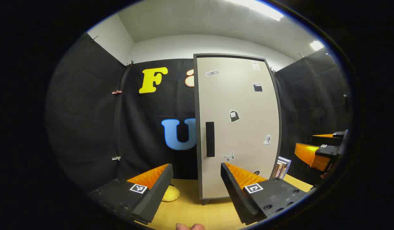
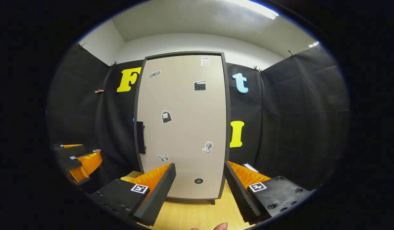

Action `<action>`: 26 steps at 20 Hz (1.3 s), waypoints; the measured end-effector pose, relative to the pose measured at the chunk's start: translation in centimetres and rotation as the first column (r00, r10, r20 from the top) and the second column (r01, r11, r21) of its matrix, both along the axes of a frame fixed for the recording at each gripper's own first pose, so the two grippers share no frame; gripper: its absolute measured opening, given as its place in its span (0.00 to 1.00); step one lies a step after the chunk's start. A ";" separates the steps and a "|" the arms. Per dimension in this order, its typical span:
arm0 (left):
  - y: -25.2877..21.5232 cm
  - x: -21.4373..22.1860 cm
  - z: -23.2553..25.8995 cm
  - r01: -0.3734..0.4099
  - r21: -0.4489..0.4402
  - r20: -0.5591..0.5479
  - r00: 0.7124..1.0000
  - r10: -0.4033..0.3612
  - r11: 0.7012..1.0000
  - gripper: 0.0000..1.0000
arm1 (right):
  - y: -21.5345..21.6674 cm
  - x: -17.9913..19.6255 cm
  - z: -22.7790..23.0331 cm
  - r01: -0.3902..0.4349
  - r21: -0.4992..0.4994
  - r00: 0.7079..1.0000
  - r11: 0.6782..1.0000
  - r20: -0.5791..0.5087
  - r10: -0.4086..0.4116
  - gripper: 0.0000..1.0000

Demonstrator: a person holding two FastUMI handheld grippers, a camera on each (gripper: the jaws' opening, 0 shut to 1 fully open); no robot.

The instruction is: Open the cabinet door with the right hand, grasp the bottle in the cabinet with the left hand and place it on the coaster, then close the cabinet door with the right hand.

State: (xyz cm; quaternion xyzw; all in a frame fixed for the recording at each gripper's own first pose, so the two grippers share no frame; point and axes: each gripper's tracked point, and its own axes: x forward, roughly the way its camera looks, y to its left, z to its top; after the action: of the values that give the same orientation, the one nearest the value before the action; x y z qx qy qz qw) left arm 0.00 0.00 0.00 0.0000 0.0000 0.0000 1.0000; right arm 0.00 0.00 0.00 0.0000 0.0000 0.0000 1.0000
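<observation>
A tall beige cabinet [image 1: 238,124] with a dark frame stands on the wooden table, its door shut and dotted with stickers. A dark vertical handle [image 1: 210,139] sits on the door's left edge, also seen side-on as the handle [image 2: 140,137] in the right gripper view. My left gripper [image 1: 195,179] is open in front of the cabinet's lower left part, holding nothing. A yellow round coaster [image 1: 170,193] lies on the table beside its left finger. My right gripper [image 2: 200,180] is open before the cabinet door [image 2: 184,124], holding nothing. The cabinet's inside is hidden behind the shut door.
Several books [image 1: 283,167] stand at the cabinet's right side. The right gripper [image 1: 321,150] appears at the right edge of the left gripper view, the left gripper [image 2: 77,159] at the left of the right gripper view. Wooden tabletop [image 2: 197,214] lies below.
</observation>
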 end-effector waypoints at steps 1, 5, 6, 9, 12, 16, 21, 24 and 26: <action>0.0 0.1 0.1 0.001 -0.001 0.001 1.000 -0.001 1.000 0.95 | 0.0 0.0 0.0 0.001 -0.002 1.000 1.000 -0.001 -0.001 0.98; 0.3 0.1 0.1 0.001 -0.001 0.001 1.000 -0.001 1.000 0.95 | 0.2 0.1 0.0 0.002 0.004 1.000 1.000 0.005 -0.002 0.98; 0.3 0.1 0.1 0.001 0.000 0.002 1.000 -0.001 1.000 0.95 | 0.3 0.2 -0.1 0.003 0.003 1.000 1.000 0.005 -0.003 0.98; 0.3 0.1 0.1 -0.001 -0.002 0.000 1.000 0.001 1.000 0.95 | 0.4 0.2 -0.1 0.002 0.003 1.000 1.000 0.001 -0.002 0.98; 0.2 0.1 -0.1 0.001 -0.005 -0.001 1.000 -0.001 1.000 0.95 | 0.3 0.2 -0.2 0.001 0.004 1.000 1.000 -0.002 -0.001 0.98; 0.1 0.2 0.1 0.006 -0.001 0.004 1.000 -0.006 1.000 0.95 | 0.3 0.3 -0.3 0.000 0.010 1.000 1.000 -0.007 0.000 0.98; 0.0 0.5 0.2 0.012 -0.008 0.007 1.000 -0.012 1.000 0.95 | 0.2 0.5 -0.3 0.008 0.001 1.000 1.000 -0.004 -0.008 0.98; 0.2 0.7 0.3 0.012 -0.013 0.013 1.000 -0.012 1.000 0.95 | 0.5 0.7 -0.3 0.006 -0.002 1.000 1.000 -0.003 -0.006 0.98; 0.7 0.8 0.3 0.008 -0.010 0.015 1.000 -0.008 1.000 0.95 | 1.0 0.9 -0.2 0.002 0.001 1.000 1.000 -0.002 -0.002 0.98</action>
State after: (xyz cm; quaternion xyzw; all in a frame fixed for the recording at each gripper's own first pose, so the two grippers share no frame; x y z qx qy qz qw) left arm 0.75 0.66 0.27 -0.0050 -0.0075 -0.0042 1.0000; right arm 0.94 0.95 -0.22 0.0004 0.0010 -0.0010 1.0000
